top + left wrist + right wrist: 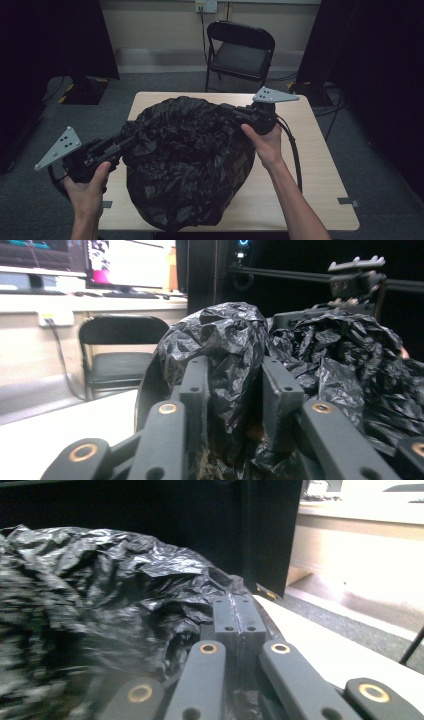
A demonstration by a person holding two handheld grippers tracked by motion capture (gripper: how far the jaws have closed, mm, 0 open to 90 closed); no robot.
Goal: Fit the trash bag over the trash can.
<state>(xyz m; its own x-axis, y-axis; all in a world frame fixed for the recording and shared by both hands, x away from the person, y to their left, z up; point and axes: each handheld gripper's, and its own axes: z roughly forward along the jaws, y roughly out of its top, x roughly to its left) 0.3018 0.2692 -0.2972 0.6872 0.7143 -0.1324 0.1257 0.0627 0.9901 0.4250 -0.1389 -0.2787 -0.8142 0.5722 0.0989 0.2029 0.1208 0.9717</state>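
- Resting on the middle of the pale wooden bench (pixel 320 165) is a big black plastic bag (pixel 187 160), crumpled and bulging, reaching from the near edge almost to the far edge.
- The left tongs (pixel 131 136) meet the bag at its left rim, held in the person's left hand (pixel 90 192) just off the bench's near left corner.
- In the left gripper view these tongs (pixel 234 390) are clamped on a thick fold of the bag (pixel 235 345), plastic bunched between the two jaws.
- The right tongs (pixel 226 108) meet the bag at its far right rim, held in the right hand (pixel 265 142) above the right half of the bench.
- In the right gripper view the right tongs (pixel 236 614) are pressed tight together, a thin strip of bag (pixel 115 600) film pinched in the seam between them.
- The bag's rim is stretched between the two grips, its mouth facing up.
- A black folding chair (pixel 240 52) stands on the floor beyond the far side of the bench.
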